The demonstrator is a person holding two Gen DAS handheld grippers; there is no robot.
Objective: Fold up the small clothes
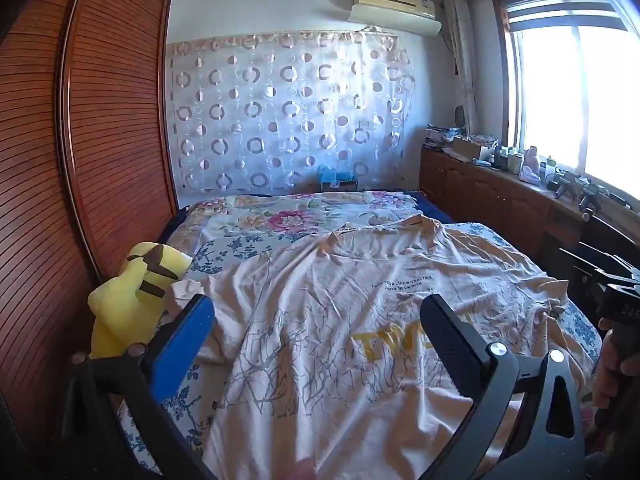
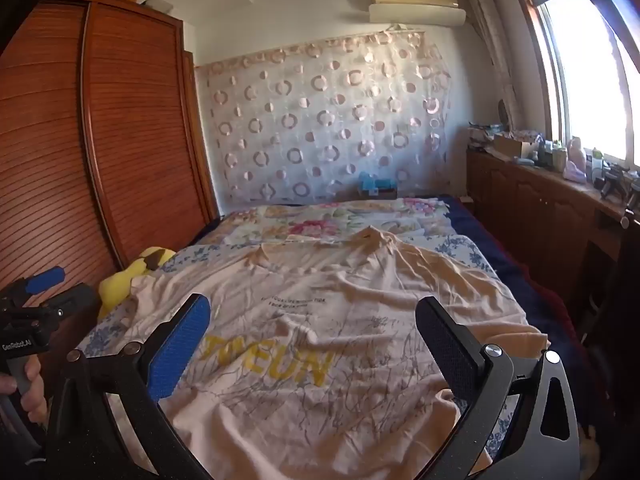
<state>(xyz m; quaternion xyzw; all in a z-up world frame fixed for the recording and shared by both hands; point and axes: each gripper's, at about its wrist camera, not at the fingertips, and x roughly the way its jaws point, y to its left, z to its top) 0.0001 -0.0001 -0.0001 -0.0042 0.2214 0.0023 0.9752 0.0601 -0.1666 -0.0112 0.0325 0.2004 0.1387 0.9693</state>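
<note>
A pale peach T-shirt (image 1: 344,320) with yellow lettering and a grey branch print lies spread and wrinkled on the bed, its collar at the far end. It also shows in the right wrist view (image 2: 320,320). My left gripper (image 1: 316,328) is open and empty, held above the shirt's near left part. My right gripper (image 2: 314,332) is open and empty, held above the shirt's near middle. The right gripper's body shows at the right edge of the left wrist view (image 1: 616,292). The left gripper shows at the left edge of the right wrist view (image 2: 36,292).
The bed (image 1: 256,220) has a floral sheet. A yellow plush toy (image 1: 132,300) lies at the bed's left edge beside a brown louvred wardrobe (image 1: 80,160). A low wooden cabinet (image 1: 500,196) with clutter runs under the window on the right.
</note>
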